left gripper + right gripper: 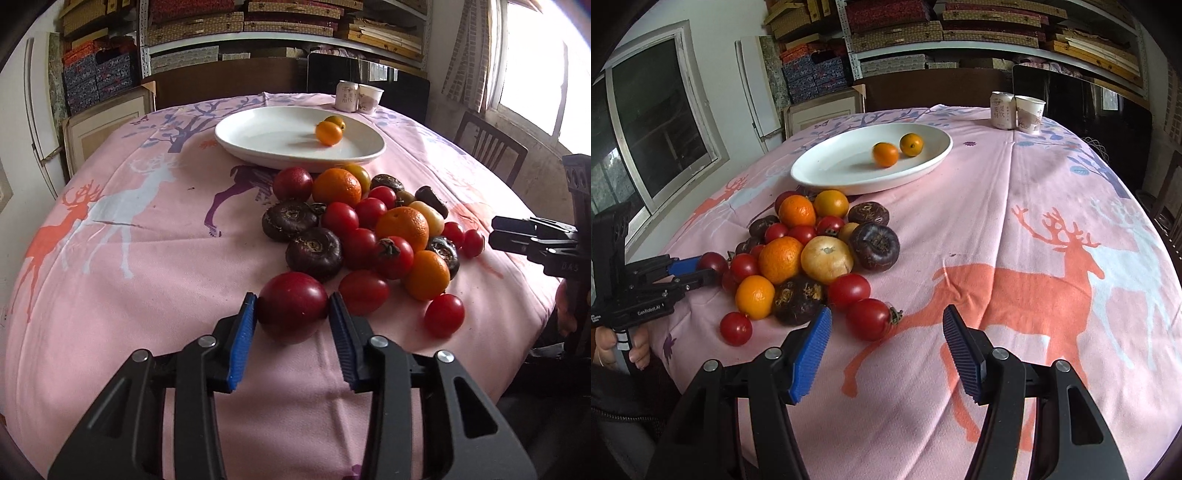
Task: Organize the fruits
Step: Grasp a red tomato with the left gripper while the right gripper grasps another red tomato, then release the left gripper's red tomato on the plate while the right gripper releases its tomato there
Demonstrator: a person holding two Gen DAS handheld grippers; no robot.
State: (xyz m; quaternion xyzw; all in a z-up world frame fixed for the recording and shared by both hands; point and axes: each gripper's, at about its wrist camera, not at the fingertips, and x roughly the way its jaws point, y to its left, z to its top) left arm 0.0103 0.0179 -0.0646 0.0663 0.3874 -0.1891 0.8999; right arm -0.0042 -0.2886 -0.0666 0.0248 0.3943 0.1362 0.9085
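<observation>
My left gripper (291,308), angled down, clamps a dark red plum (291,306) on the pink tablecloth (147,295). My right gripper (886,321) hangs open by a red tomato (870,319). Only its view shows my hand (628,347). Beyond the fruit pile (369,221), the white plate (258,147) holds two kumquats (328,133).

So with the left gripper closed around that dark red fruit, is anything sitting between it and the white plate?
Yes. The fruit pile lies on the cloth between the dark red fruit, held in the left gripper, and the white plate. Lifted over it, nothing visible blocks the way.
</observation>
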